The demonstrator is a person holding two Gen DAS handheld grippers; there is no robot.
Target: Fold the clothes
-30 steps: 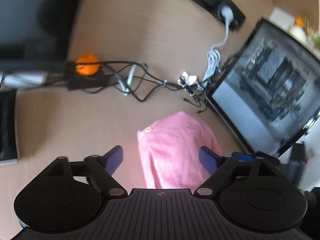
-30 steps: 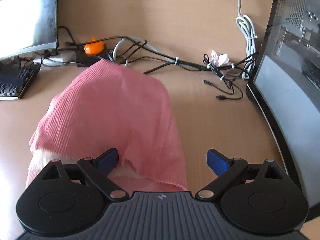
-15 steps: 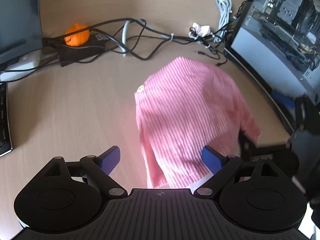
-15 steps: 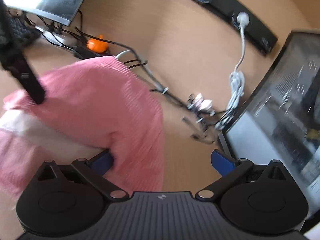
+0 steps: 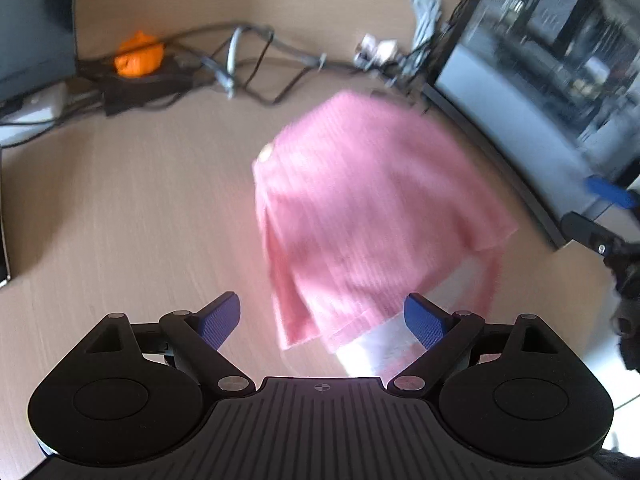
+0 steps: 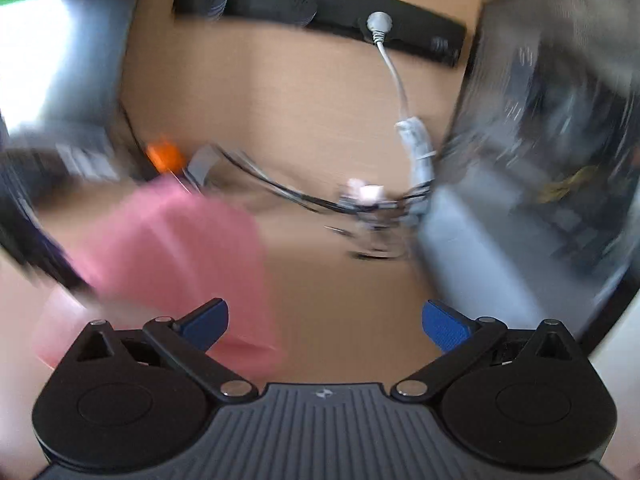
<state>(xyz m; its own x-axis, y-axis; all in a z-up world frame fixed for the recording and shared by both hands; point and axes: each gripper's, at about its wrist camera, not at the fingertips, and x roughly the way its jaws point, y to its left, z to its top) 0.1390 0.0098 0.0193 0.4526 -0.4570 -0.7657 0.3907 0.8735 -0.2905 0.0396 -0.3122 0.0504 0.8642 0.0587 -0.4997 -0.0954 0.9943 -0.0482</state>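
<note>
A pink ribbed garment (image 5: pixel 372 208) lies bunched on the wooden desk, with a small button near its left edge and a white inner layer showing at its near hem. My left gripper (image 5: pixel 322 320) is open just in front of the near hem, holding nothing. In the blurred right wrist view the garment (image 6: pixel 176 248) lies to the left. My right gripper (image 6: pixel 324 322) is open and empty, its left finger over the garment's near corner. The right gripper's blue fingertip (image 5: pixel 610 192) shows at the far right of the left wrist view.
A tangle of cables (image 5: pixel 256 68) and an orange object (image 5: pixel 138 58) lie at the back of the desk. A computer case (image 5: pixel 560 80) stands on the right, a monitor (image 5: pixel 32 20) on the left. A black power strip (image 6: pixel 320 16) is on the wall.
Both grippers have swung fast, blurring the views. The right gripper has drawn back and to the right of the garment. The left gripper has stayed open in front of the hem.
</note>
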